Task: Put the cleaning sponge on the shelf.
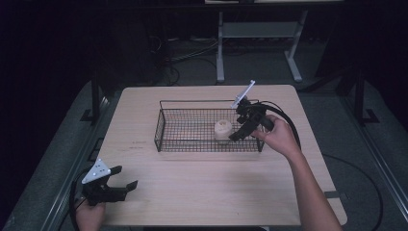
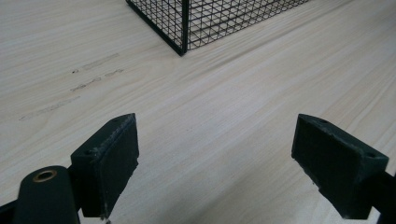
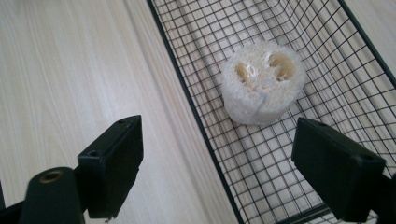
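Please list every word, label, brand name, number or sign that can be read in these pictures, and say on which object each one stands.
No readable text.
The faint dark marks on the table, left of the wire basket, are smudges or worn print, too blurred to read.
The loofah sponge and the gripper fingers carry no lettering.

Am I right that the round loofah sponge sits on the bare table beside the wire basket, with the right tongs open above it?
Not quite. The loofah sponge lies inside the wire basket, on its mesh floor, not on the bare table. The right gripper view shows this plainly, and the high view agrees. The rest holds: the right tongs are open above it, jaws wide apart.
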The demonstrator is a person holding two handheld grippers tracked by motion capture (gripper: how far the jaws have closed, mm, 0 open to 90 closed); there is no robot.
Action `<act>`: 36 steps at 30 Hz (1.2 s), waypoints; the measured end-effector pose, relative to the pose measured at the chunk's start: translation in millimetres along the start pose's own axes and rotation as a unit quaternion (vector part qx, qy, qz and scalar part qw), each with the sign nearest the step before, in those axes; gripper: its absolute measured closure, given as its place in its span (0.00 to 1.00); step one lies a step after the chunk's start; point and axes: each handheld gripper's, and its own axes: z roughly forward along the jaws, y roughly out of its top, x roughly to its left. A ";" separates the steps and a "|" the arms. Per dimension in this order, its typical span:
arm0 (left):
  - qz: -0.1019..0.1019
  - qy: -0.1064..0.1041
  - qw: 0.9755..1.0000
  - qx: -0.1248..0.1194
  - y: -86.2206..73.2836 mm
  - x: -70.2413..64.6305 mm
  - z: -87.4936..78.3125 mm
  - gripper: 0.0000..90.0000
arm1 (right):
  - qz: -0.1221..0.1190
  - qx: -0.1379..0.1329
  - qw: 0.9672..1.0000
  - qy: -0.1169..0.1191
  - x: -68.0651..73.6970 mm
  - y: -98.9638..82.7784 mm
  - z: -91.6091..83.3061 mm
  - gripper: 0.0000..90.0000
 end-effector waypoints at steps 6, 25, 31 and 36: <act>0.001 0.000 1.000 0.000 0.2 -0.5 -0.2 0.15 | -0.010 -0.003 1.000 -0.007 10.4 -7.1 -3.3 0.18; 0.001 0.000 1.000 0.000 -0.1 -0.7 -0.4 0.15 | -0.025 0.004 1.000 0.000 32.7 -37.9 2.3 0.17; 0.002 0.000 1.000 0.002 0.3 -1.6 0.5 0.15 | -0.027 0.003 1.000 0.004 37.7 -48.0 3.9 0.17; 0.002 0.000 1.000 0.002 0.1 -1.7 0.7 0.15 | -0.029 -0.005 1.000 0.005 41.3 -53.7 2.7 0.18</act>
